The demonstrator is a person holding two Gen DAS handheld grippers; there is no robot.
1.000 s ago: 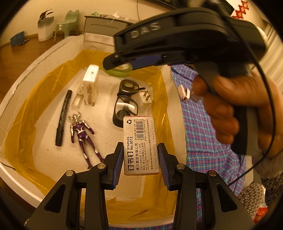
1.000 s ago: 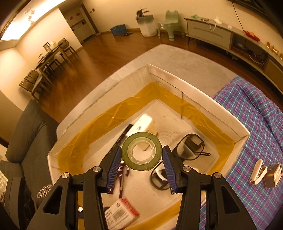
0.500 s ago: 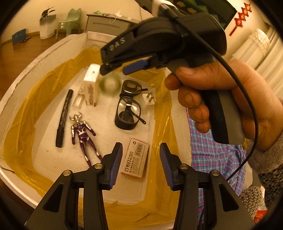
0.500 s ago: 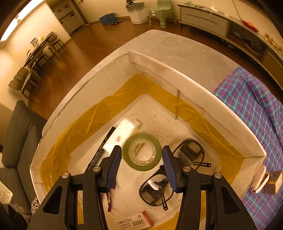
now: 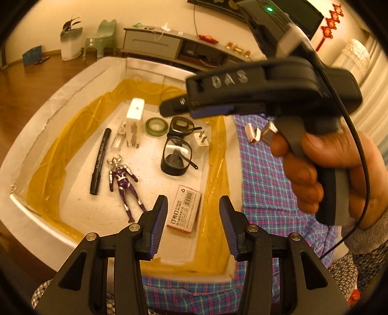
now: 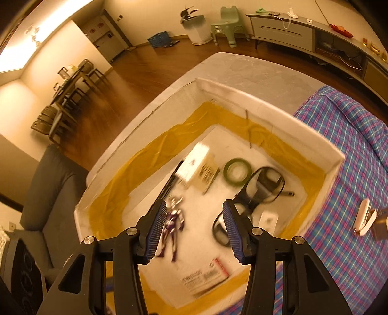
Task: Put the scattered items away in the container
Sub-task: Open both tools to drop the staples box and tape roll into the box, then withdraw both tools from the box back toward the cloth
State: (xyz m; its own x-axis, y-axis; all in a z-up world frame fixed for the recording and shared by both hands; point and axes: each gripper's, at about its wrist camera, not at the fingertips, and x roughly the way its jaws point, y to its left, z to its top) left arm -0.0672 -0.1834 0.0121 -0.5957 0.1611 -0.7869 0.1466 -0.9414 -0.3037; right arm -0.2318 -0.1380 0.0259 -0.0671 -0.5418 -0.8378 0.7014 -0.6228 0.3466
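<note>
A white foam container [image 5: 72, 80] with yellow tape lining holds a staples box [image 5: 184, 208], a green tape roll [image 5: 157, 125], black glasses [image 5: 178, 150], a purple figure [image 5: 122, 180], a black marker [image 5: 100, 161], a white box [image 5: 134, 126] and a white plug [image 5: 201, 139]. My left gripper [image 5: 191, 225] is open and empty above the container's near end. My right gripper [image 6: 194, 231] is open and empty above the container [image 6: 266, 106]; the tape roll [image 6: 236, 170] lies below. A white clip [image 5: 252, 132] and a small brown box [image 5: 269, 132] lie on the plaid cloth [image 5: 262, 174].
The right hand-held gripper body [image 5: 278, 89] and hand fill the upper right of the left wrist view. A grey sofa [image 6: 46, 193] stands left of the container. Wooden floor, a cabinet [image 6: 286, 31] and a green chair [image 6: 225, 21] lie beyond.
My left gripper opened and the staples box dropped into the container. My right gripper opened and the green tape roll fell to the container floor. Both grippers have lifted away.
</note>
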